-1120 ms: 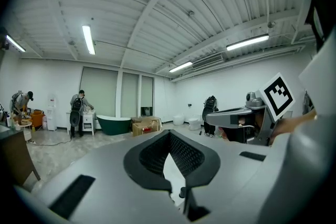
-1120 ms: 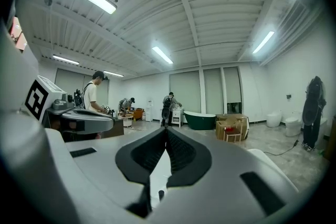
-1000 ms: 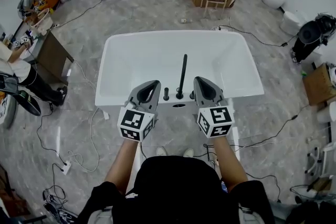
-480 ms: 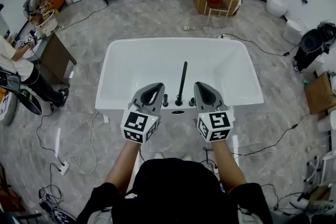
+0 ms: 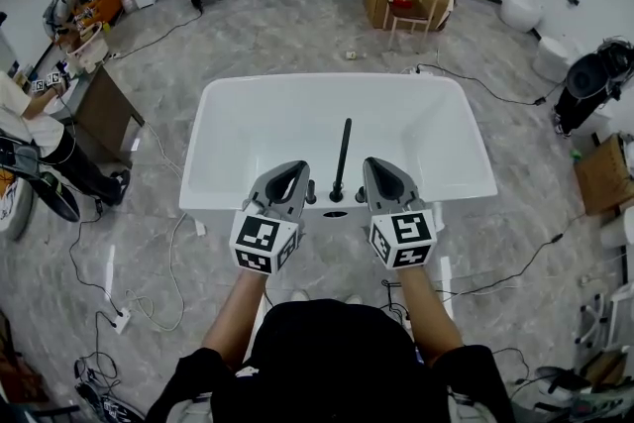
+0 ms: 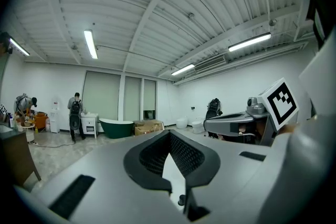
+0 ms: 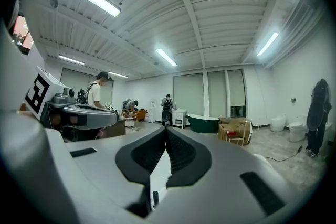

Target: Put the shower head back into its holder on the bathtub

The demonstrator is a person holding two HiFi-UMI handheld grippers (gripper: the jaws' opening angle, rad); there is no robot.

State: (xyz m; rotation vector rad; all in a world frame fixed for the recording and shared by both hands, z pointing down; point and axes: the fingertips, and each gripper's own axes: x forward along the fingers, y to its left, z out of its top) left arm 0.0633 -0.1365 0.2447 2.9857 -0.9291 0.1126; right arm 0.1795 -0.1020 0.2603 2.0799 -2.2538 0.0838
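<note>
1. The white bathtub [image 5: 253, 129] lay crosswise in front of the person, and both hands were held level over its near rim.
2. The shower head [image 5: 344, 152], a slim black rod, appeared to stand upright from the black fittings [image 5: 313, 185] at the middle of that rim. Which fitting was the holder, and whether the rod was fully seated in it, could not be told from above.
3. The left tongs [image 5: 295, 165] sat just left of the fittings. Their tips met and only a bare gap showed behind them, so they held nothing.
4. The right tongs [image 5: 373, 163] sat just right of the fittings, likewise closed tip to tip and empty.
5. Neither tongs touched the rod; it rose between the 2 of them, near both.
6. My reading was that no carrying step was in hand. With the rod at the fittings and both tongs empty, the hands looked parked on either side of the work.
7. If the rod was not home, the next move would call for 1 pair of tongs to open, close around the stem and lower it straight into its socket. The narrow, smooth stem could slip or tilt.
</note>
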